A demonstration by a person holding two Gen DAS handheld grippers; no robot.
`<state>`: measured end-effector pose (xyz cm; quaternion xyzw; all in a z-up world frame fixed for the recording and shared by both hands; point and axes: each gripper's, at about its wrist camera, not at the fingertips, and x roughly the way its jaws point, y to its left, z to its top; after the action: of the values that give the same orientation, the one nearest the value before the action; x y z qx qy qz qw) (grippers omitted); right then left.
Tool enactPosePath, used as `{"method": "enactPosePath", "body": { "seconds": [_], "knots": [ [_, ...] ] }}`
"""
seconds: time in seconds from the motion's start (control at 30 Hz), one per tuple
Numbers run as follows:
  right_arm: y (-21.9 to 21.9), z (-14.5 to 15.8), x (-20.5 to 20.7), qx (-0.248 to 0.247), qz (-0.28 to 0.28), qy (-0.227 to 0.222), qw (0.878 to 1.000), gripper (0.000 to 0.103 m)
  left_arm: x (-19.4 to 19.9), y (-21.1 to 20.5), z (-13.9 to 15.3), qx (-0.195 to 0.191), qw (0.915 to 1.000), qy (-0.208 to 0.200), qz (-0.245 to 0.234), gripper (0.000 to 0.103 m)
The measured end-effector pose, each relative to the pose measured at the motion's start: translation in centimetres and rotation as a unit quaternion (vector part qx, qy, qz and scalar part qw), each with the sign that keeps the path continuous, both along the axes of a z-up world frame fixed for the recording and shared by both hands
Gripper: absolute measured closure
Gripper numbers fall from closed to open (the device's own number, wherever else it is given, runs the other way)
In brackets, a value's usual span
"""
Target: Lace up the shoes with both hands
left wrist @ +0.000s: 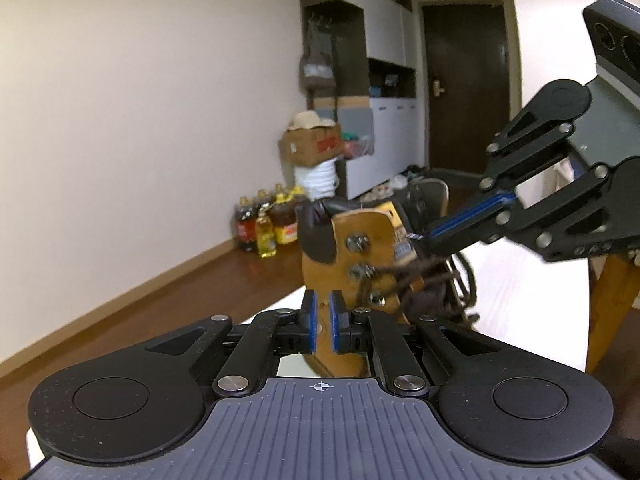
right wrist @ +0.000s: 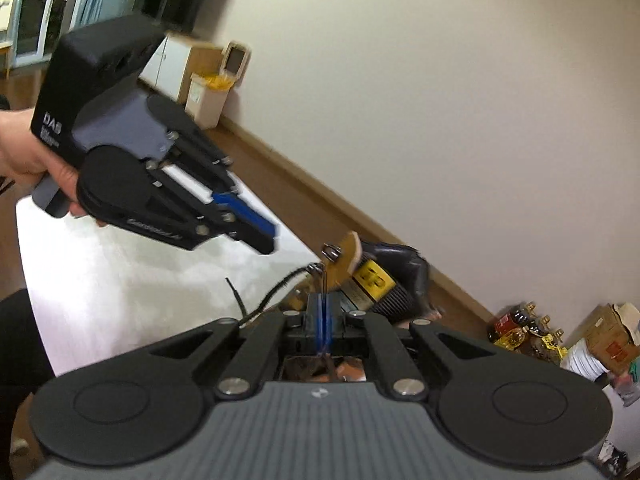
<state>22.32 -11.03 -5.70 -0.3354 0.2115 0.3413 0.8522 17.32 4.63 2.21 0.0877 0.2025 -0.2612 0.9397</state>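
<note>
Standing upright on the white table top (left wrist: 520,280), the tan leather lace-up boot (left wrist: 348,240) with its black padded collar and metal lace hooks sits just beyond the tips of both tools. The left gripper (left wrist: 322,320) has its blue-padded jaws set slightly apart; the tan boot leather shows in the gap between them, but this view does not settle whether the pads press on it. In the right wrist view the same tool (right wrist: 266,236) appears from the side, held by a person's hand (right wrist: 36,160), its tips clear of the boot (right wrist: 348,256). The right gripper (right wrist: 323,320) has its jaws pressed together on the dark brown bootlace (right wrist: 276,292), which runs from the pads up to a hook on the boot's upper. A second, loose length of that lace trails left over the table (right wrist: 120,272). In the left wrist view, the right gripper (left wrist: 430,236) reaches in from the right, tips close beside the boot's tongue label.
</note>
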Motion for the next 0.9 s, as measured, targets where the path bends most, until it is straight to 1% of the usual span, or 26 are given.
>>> {"method": "enactPosePath", "body": {
  "seconds": [0.07, 0.1, 0.23, 0.43, 0.6, 0.7, 0.77, 0.8, 0.9],
  "knots": [
    [1.1, 0.2, 0.7, -0.019, -0.005, 0.006, 1.0, 0.101, 0.4, 0.0, -0.1, -0.002, 0.9999, -0.009, -0.013, 0.095],
    [2.0, 0.6, 1.5, -0.03, -0.011, 0.018, 0.999, 0.101, 0.6, -0.1, -0.2, -0.001, 0.9996, -0.016, -0.023, 0.095],
    [3.3, 1.0, 2.5, -0.051, -0.022, 0.03, 0.998, 0.1, 1.1, -0.5, -0.4, 0.012, 0.9981, -0.04, -0.044, 0.095],
    [4.2, 1.2, 2.5, -0.069, -0.023, 0.04, 0.997, 0.1, 1.5, -0.7, -0.7, 0.016, 0.9958, -0.056, -0.072, 0.095],
    [4.7, 1.8, 2.2, -0.072, -0.026, 0.041, 0.996, 0.1, 1.5, -1.1, -0.8, 0.012, 0.9925, -0.076, -0.095, 0.095],
    [5.1, 2.2, 1.7, -0.072, -0.026, 0.038, 0.996, 0.1, 1.2, -1.5, -0.8, 0.017, 0.9902, -0.083, -0.111, 0.096],
    [5.2, 2.4, 1.6, -0.074, -0.024, 0.035, 0.996, 0.1, 0.9, -1.8, -0.9, 0.033, 0.9887, -0.09, -0.115, 0.094],
    [5.3, 2.3, 1.6, -0.075, -0.024, 0.035, 0.996, 0.1, 0.8, -2.0, -1.0, 0.044, 0.9875, -0.094, -0.118, 0.092],
    [5.6, 2.4, 1.5, -0.084, -0.017, 0.029, 0.996, 0.1, 0.4, -2.4, -1.3, 0.073, 0.9837, -0.11, -0.122, 0.092]
  ]
}}
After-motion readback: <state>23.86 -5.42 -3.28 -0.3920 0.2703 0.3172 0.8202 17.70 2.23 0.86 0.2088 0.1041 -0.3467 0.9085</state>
